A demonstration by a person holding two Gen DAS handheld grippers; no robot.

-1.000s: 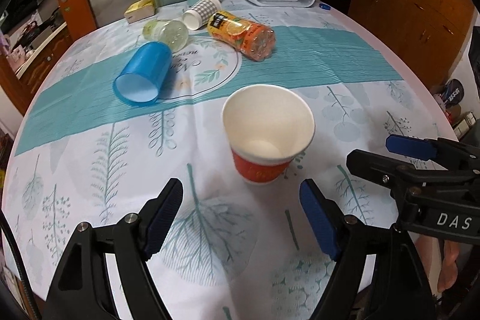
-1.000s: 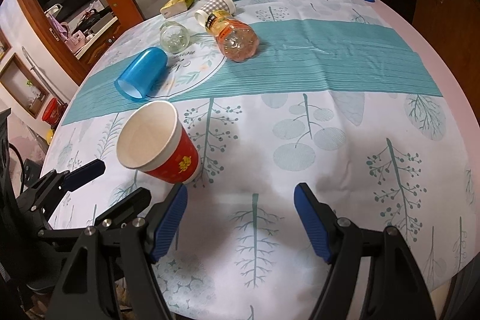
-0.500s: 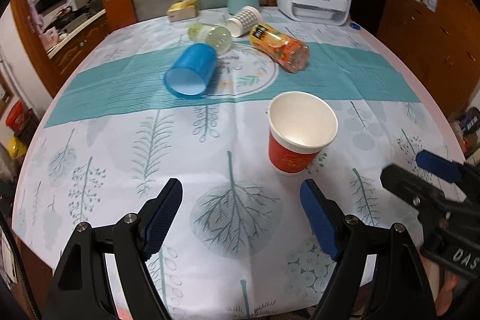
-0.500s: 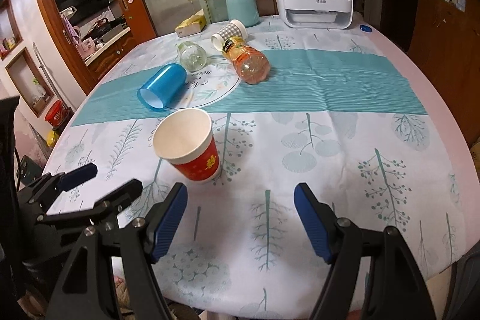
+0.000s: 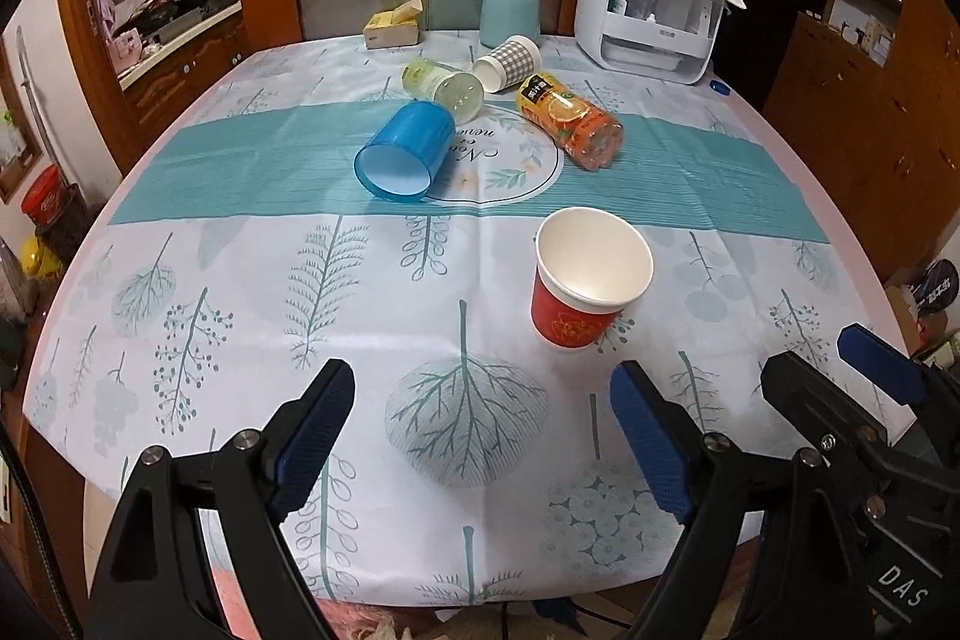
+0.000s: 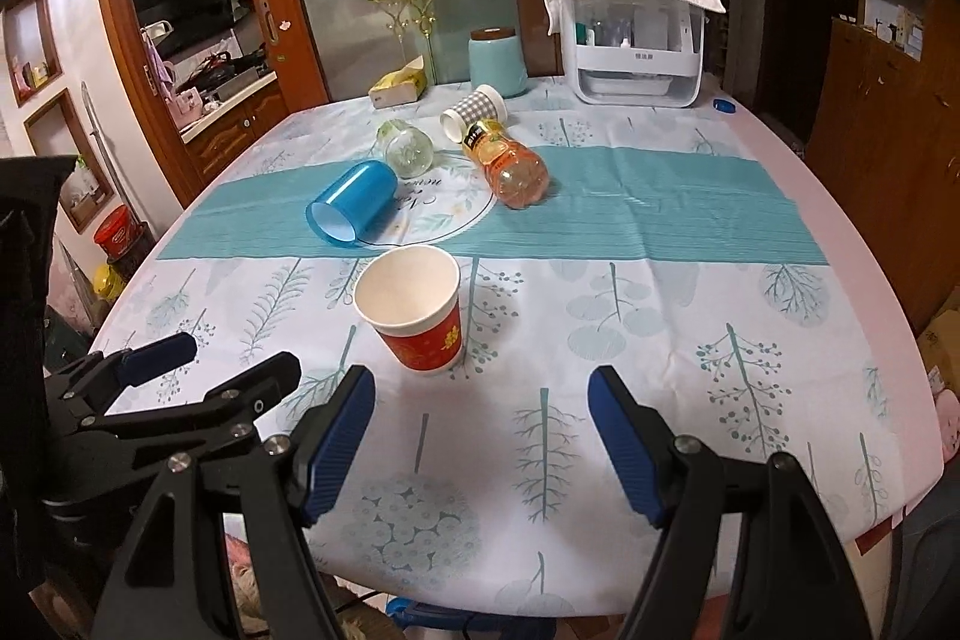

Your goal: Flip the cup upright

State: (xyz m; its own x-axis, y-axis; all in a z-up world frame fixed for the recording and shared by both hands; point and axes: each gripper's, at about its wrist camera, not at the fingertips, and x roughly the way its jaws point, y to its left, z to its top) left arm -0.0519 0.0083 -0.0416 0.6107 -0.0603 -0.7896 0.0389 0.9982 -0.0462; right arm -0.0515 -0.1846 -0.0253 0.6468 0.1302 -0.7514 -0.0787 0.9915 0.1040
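One upright red paper cup with white inside (image 5: 585, 280) ahead of wide-open, empty left gripper (image 5: 480, 436), right gripper (image 6: 480, 436) wide open, empty, "DAS" lettering on its body, beyond lie one blue plastic cup (image 5: 405, 152), one orange juice bottle (image 5: 570, 121).

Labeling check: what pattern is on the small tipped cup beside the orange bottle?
Grey-and-white gingham check, clearest in the left wrist view.

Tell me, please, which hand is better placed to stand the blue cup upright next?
Probably the left. The blue cup lies on its side left of the red paper cup, nearer the open left tool; the right tool would reach past the paper cup.
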